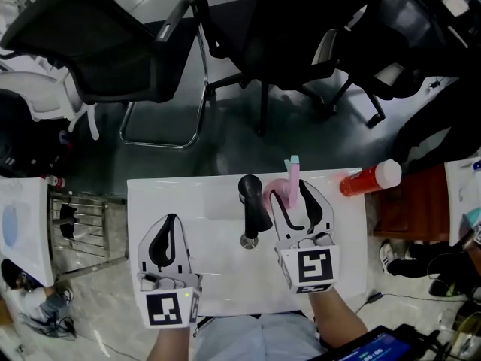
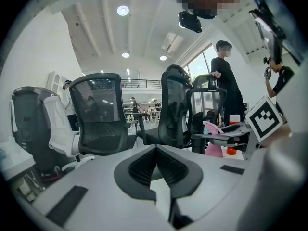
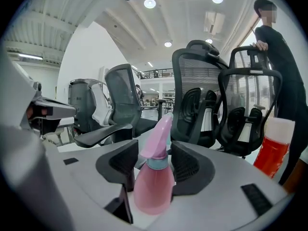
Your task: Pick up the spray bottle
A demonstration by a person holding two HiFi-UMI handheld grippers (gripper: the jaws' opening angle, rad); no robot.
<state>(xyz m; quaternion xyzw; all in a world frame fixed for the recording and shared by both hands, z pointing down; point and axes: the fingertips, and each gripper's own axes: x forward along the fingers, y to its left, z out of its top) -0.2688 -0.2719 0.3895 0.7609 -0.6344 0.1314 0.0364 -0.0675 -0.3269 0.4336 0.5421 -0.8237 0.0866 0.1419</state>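
— Where is the pink spray bottle [image 3: 154,186]?
— Upright on the white table [image 1: 225,277], between the right gripper's [image 1: 290,194] parted jaws, which flank its neck. Its fill level is unclear.
— And the left gripper [image 2: 156,150]?
— Jaws closed tip to tip, holding nothing. A white-capped red bottle [image 1: 368,179] sits at the table's right edge.

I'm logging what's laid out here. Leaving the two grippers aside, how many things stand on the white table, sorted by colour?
Pink: 1, the spray bottle
Black: 1, an upright object
Red: 1, a white-capped bottle
Total: 3
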